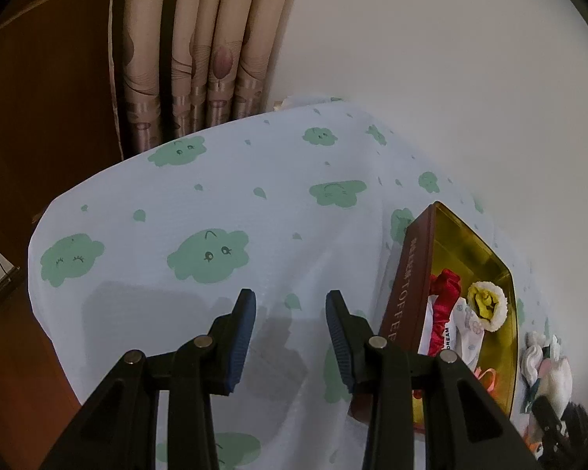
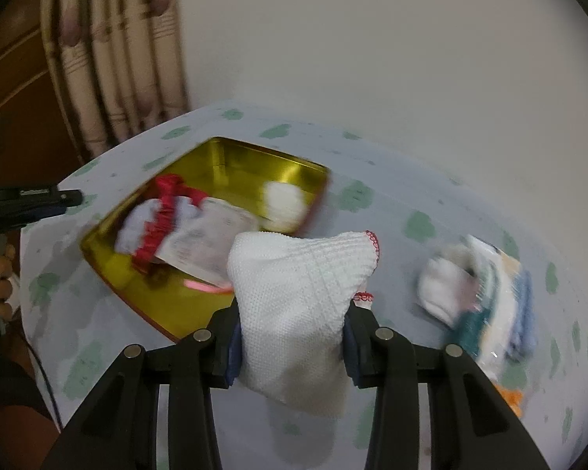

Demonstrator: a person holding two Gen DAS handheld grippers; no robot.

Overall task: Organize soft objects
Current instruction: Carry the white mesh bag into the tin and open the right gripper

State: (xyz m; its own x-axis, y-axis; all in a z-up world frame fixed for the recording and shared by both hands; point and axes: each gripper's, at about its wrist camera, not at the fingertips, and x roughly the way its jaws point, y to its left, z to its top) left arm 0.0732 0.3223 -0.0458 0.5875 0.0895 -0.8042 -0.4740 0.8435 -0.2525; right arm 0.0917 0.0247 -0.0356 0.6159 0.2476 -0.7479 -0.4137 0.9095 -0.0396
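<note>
Centre of the right wrist view: one white waffle-knit cloth with red scalloped trim, pinched in the right gripper. Upper left: one rectangular gold-lined tin holding a red ruched scrunchie. Left gripper: ribbed blue pads parted, empty, over the cloud-print sheet.
</note>
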